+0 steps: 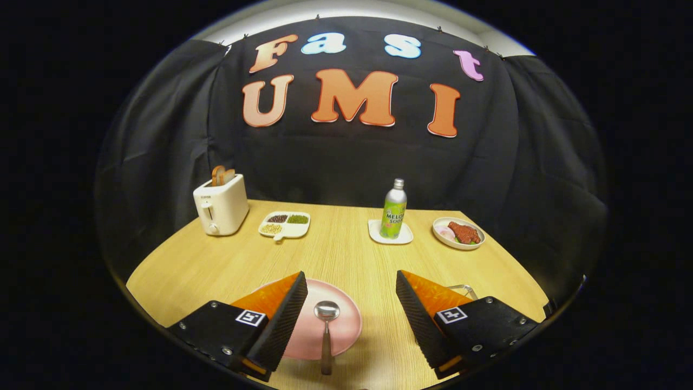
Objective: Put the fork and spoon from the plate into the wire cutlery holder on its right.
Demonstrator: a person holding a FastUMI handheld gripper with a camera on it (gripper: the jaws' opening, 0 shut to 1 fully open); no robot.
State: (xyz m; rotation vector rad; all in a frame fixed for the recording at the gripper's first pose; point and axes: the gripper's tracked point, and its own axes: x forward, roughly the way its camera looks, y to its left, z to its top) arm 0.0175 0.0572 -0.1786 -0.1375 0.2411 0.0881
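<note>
Down at the counter's (346,254) near edge sits the pink plate (346,325), and the spoon (326,330) lies on it, bowl up, handle pointing back toward the claw (351,319), an easy line for a straight-in pick, I'd say. No fork to be made out; the left finger (281,322) may be covering it. A wire loop (464,290) peeks out behind the right finger (419,319), probably the holder, just right of the plate. The claw is spread wide, fingers apart either side of the spoon, gripping nothing and touching nothing I can see. Along the far edge: toaster (221,208), snack tray (285,223), bottle (393,211), food dish (458,233).
</note>
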